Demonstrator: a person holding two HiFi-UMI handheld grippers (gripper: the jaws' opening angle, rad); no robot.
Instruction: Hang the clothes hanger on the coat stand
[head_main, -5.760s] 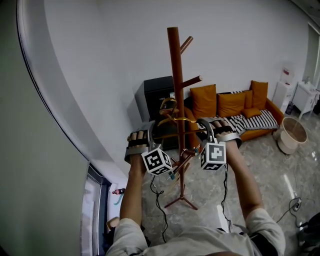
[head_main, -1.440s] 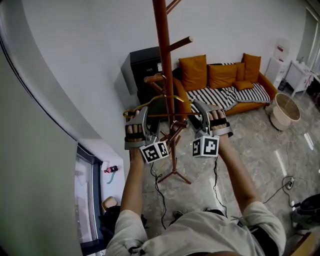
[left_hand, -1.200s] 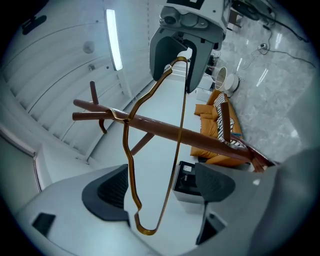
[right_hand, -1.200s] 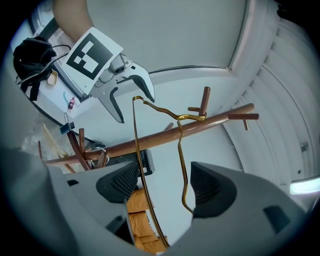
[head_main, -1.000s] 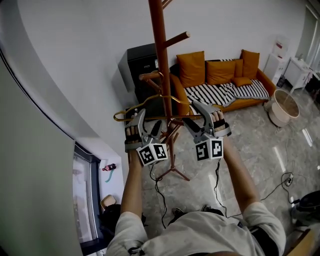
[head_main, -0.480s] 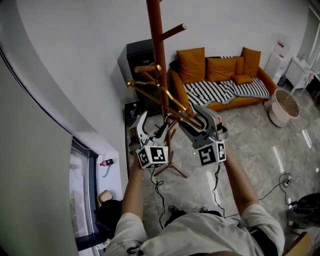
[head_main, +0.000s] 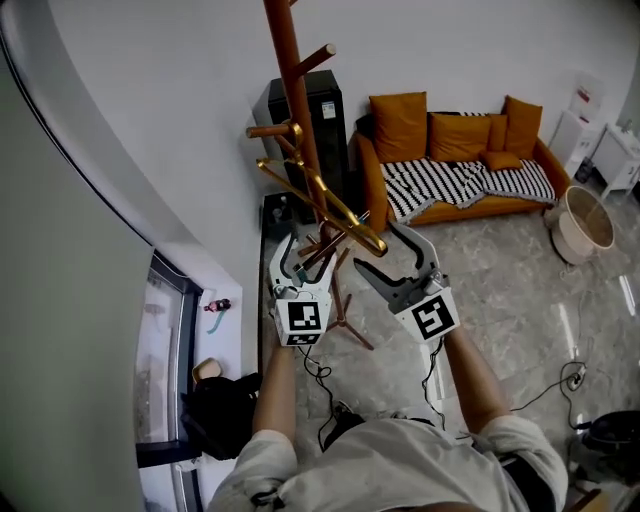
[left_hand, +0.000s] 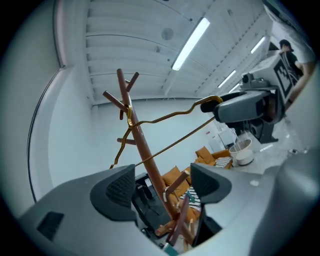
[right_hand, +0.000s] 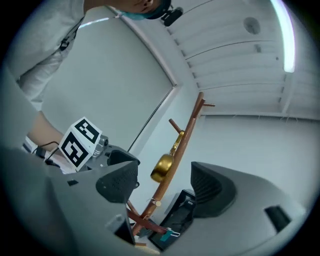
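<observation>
**Pale room, one gold hanger hooked on the stand**

White walls and a glossy stone floor (head_main: 500, 280) are surrounding me. One orange sofa (head_main: 400, 125) and one black cabinet (head_main: 325, 115) are standing against the far wall.

One coat stand (head_main: 296, 110) is rising in front of me, a reddish-brown wooden pole with short pegs sticking out. One hanger (head_main: 318, 192) is hanging on it. It is thin, shiny, gold-coloured metal with rounded shoulder ends. Its hook is sitting over a peg (head_main: 265, 131) on the pole's left side. Its body is tilting steeply, sloping down from that peg toward my right side.

I am holding two tools, one in each hand. My left hand-held gripper (left_hand: 162, 184) is standing with its jaws spread, though they have just been closing a little. Nothing is sitting between its pads, and only the pole is showing beyond them. My right hand-held gripper (right_hand: 165, 185) is also standing spread wide. The hanger's lower rounded end is showing in the gap between its jaws, apart from both pads.
</observation>
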